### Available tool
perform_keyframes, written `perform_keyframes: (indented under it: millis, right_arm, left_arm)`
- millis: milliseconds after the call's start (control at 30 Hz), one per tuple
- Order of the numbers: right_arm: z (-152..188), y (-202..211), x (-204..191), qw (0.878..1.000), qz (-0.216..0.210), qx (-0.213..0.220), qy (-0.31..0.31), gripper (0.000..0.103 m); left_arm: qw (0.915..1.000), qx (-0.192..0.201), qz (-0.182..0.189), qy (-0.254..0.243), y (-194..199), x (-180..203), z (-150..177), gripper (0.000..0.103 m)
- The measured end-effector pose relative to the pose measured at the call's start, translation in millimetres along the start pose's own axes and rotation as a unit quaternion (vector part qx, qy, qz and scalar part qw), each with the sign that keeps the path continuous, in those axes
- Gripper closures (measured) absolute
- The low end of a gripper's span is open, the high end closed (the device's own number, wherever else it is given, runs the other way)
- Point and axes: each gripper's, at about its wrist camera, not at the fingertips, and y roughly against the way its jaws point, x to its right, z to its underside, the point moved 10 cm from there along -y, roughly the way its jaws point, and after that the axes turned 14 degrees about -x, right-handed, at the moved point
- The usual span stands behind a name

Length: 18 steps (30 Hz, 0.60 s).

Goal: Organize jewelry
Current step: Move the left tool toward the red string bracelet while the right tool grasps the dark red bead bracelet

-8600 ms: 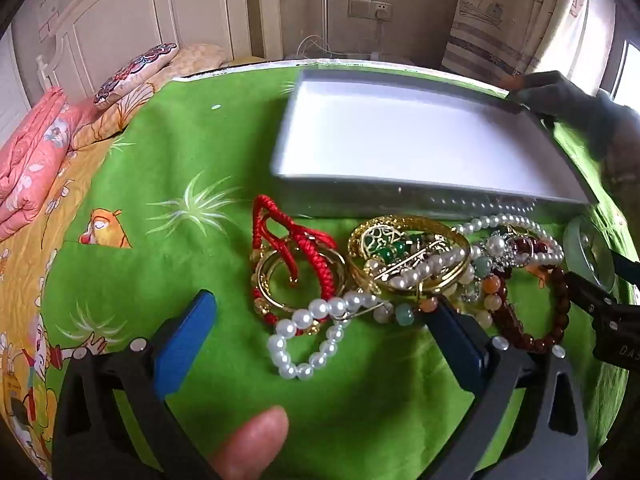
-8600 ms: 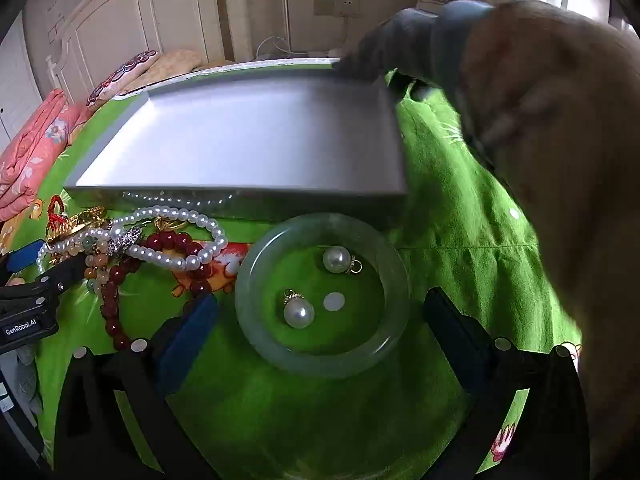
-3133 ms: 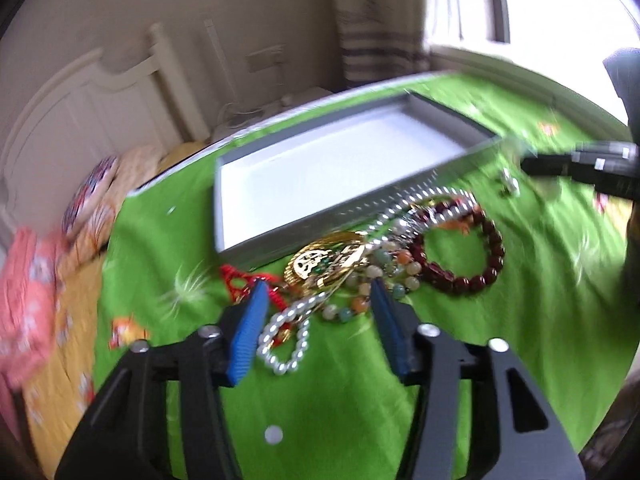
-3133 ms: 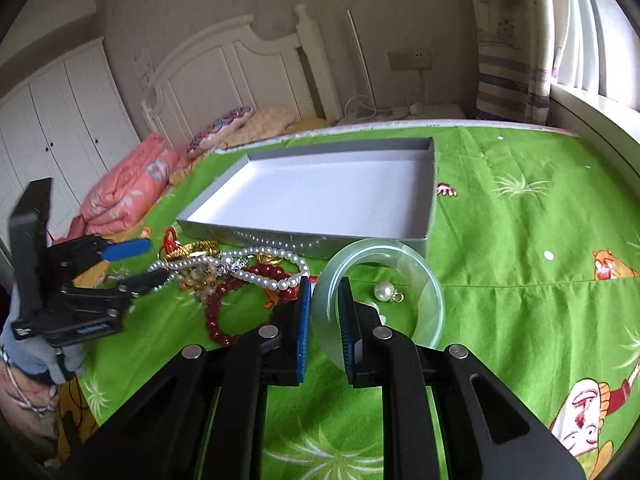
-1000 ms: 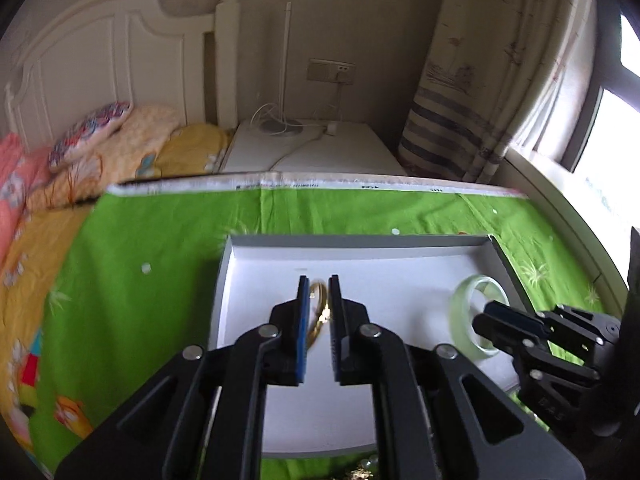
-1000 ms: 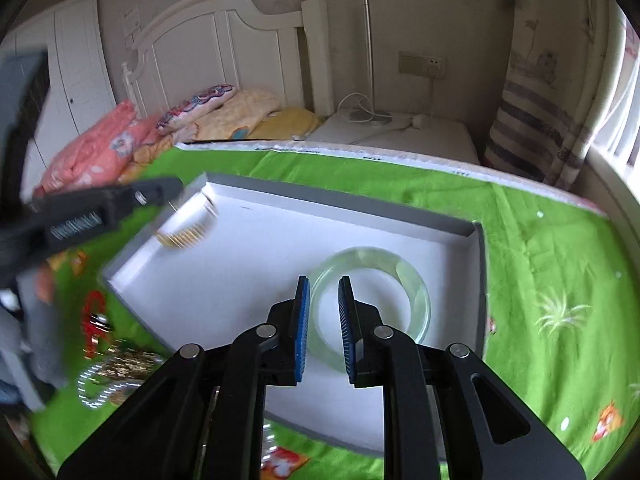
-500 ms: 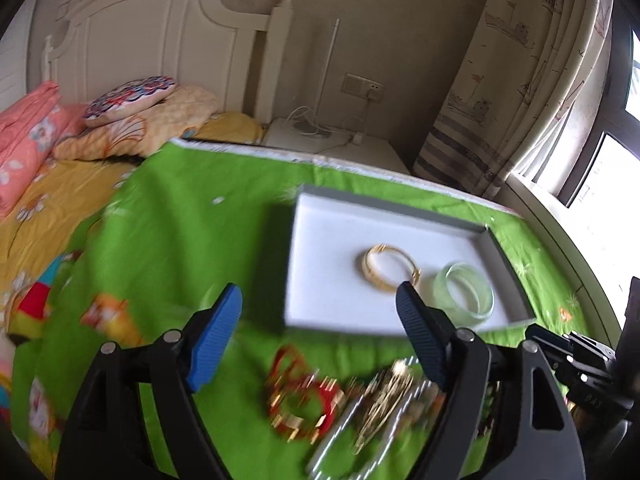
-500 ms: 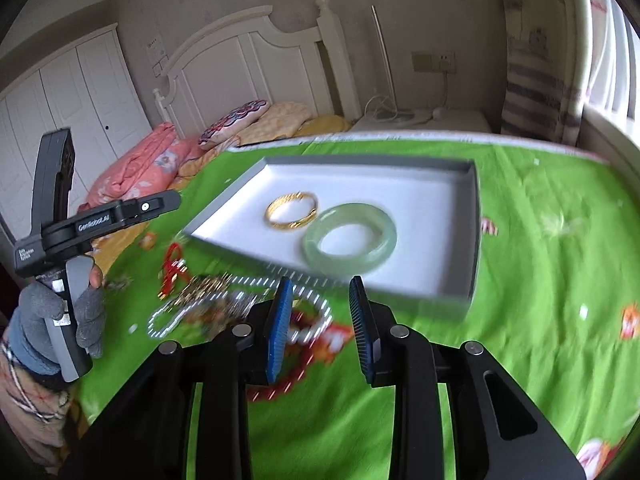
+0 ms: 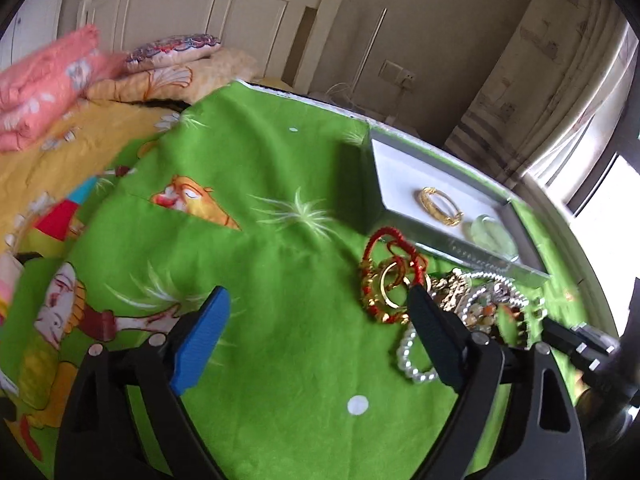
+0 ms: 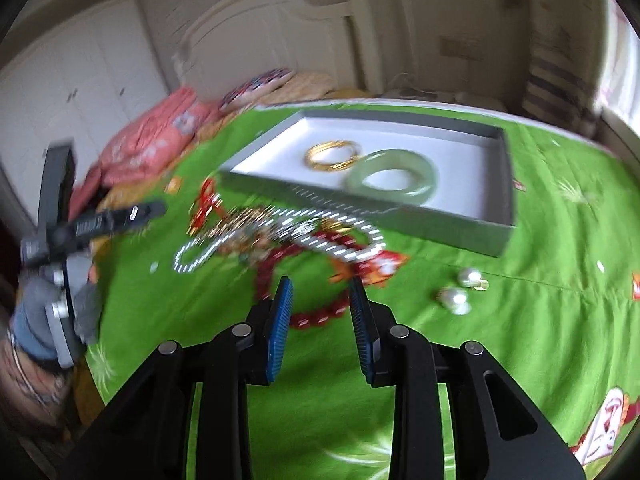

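A grey tray (image 10: 472,224) with a white floor lies on the green bedspread. In it lie a gold bangle (image 10: 334,156) and a jade bangle (image 10: 392,176); both also show in the left wrist view, the gold bangle (image 9: 440,206) and the jade bangle (image 9: 490,234). In front of the tray is a jewelry pile: red cord bracelets (image 9: 390,276), pearl strands (image 10: 280,236), a dark red bead bracelet (image 10: 316,314). My left gripper (image 9: 316,336) is open and empty, left of the pile. My right gripper (image 10: 320,314) is open and empty above the bead bracelet.
Two loose pearl earrings (image 10: 464,288) lie right of the pile. Pink folded bedding (image 9: 44,84) and pillows (image 9: 176,50) sit at the headboard end. The left gripper also shows in the right wrist view (image 10: 92,220), held by a gloved hand.
Both grippers have pulled back from the tray and dropped lower toward the pile. The left gripper has swung left. The right gripper's jaws have opened wider.
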Motion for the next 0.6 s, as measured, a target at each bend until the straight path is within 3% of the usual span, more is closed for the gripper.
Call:
perform_keyframes:
  millis: [67,167,600]
  right_arm:
    - [2,-6,-12,0.999,0.015,-0.011,0.027,0.075]
    - [3,-13,-25,0.999,0.004,-0.019,0.04,0.075]
    - [-1,-29,-32,0.997,0.023,-0.049,0.053,0.075]
  left_arm:
    - [0.9999,0.007,0.008,0.002,2,1,0,0.014]
    - [0.9999,0.004,0.012,-0.003,1,3,1,0.014]
    - [0.9998,-0.016,0.014,-0.003,-8,9,-2,0.008]
